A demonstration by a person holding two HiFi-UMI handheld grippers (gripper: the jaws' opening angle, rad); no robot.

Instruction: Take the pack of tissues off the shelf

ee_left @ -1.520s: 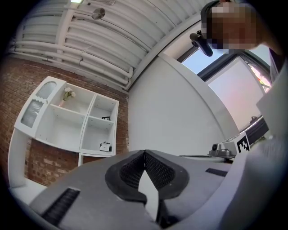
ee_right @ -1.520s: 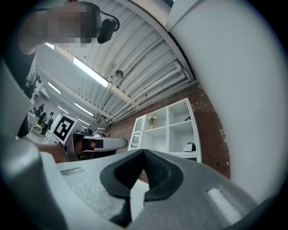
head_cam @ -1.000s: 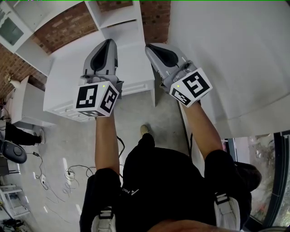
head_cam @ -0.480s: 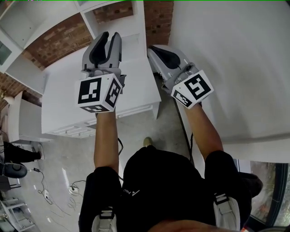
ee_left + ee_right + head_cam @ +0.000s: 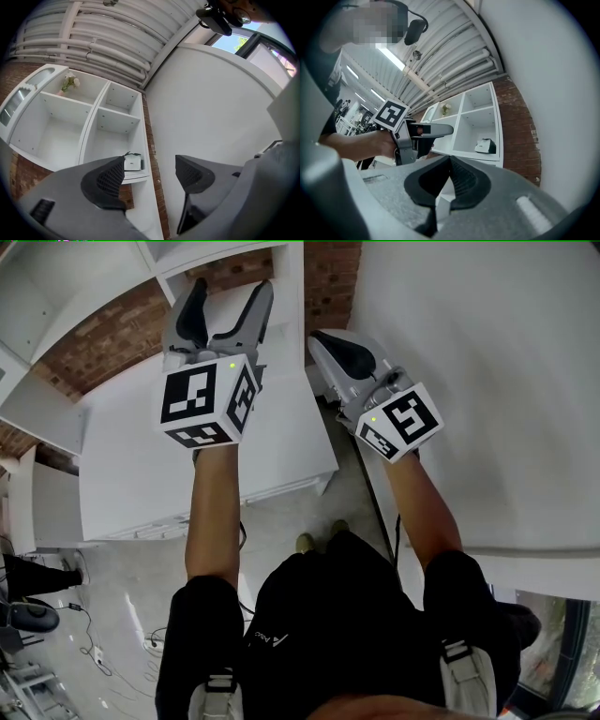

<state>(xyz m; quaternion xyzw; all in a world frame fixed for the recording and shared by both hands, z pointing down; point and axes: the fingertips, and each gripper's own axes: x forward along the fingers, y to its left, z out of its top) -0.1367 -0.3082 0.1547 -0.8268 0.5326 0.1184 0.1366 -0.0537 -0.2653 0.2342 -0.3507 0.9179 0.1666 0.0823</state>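
The pack of tissues (image 5: 133,162) is white with a dark edge and lies in the lower right cubby of the white shelf unit (image 5: 89,131). It also shows in the right gripper view as the tissue pack (image 5: 486,146). My left gripper (image 5: 230,298) is raised toward the shelf (image 5: 234,277), some way short of the pack. Its jaws are opening and nothing is between them; they show as the left gripper (image 5: 150,164). My right gripper (image 5: 325,339) hangs beside it, shut and empty, seen as the right gripper (image 5: 450,164). The head view does not show the pack.
A low white cabinet (image 5: 187,456) stands under the shelf against a brick wall (image 5: 112,334). A large white wall (image 5: 487,352) runs along the right. A small bunch of flowers (image 5: 70,83) sits in an upper cubby. Cables (image 5: 94,652) lie on the floor at left.
My left gripper has risen and moved forward toward the shelf, and its jaws have gone from shut to open. The right gripper has hardly moved and stays shut.
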